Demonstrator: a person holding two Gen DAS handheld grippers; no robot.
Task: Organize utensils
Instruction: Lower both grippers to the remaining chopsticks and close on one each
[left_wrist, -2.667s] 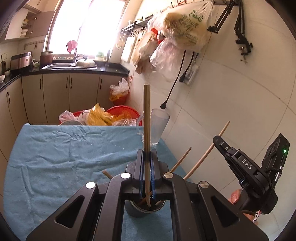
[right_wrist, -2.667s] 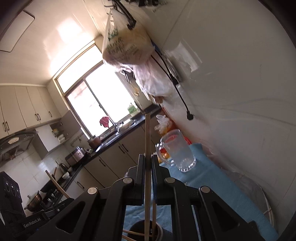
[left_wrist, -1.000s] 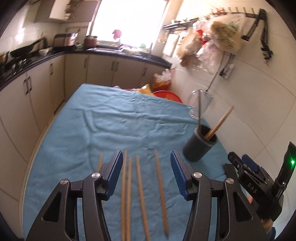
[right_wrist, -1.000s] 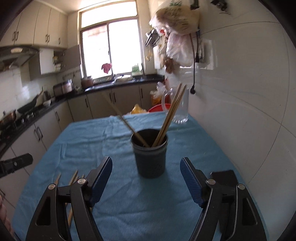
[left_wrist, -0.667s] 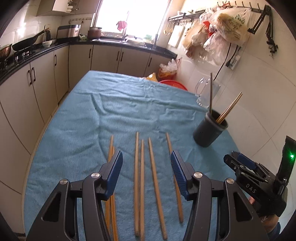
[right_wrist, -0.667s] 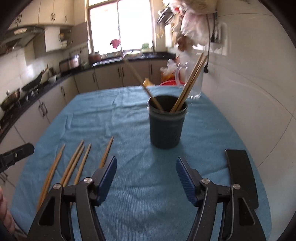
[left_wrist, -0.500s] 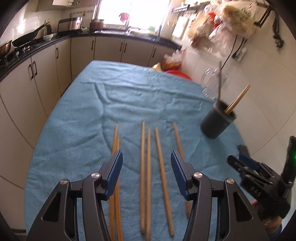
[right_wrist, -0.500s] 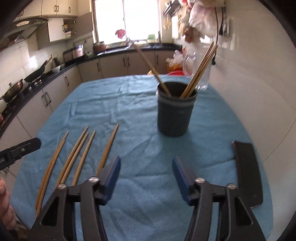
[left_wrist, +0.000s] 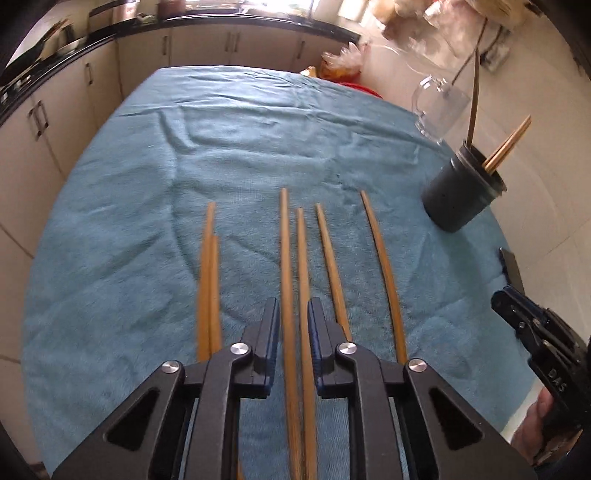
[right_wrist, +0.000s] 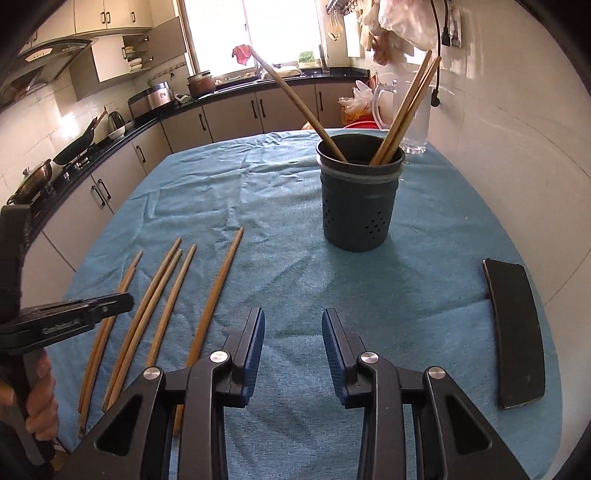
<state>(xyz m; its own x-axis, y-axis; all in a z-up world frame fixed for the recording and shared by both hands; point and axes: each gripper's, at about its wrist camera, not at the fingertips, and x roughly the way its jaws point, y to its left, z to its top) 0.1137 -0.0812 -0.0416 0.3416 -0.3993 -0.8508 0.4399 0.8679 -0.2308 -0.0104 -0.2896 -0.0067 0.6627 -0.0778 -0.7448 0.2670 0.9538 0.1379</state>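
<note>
Right wrist: chopsticks (right_wrist: 404, 110) in holder (right_wrist: 357, 199)

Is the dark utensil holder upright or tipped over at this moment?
Upright. The utensil holder stands on its base on the blue cloth, open mouth up, with chopsticks leaning out of it.

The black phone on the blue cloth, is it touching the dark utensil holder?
No, the black phone lies apart from the dark utensil holder, with bare blue cloth between them.
</note>
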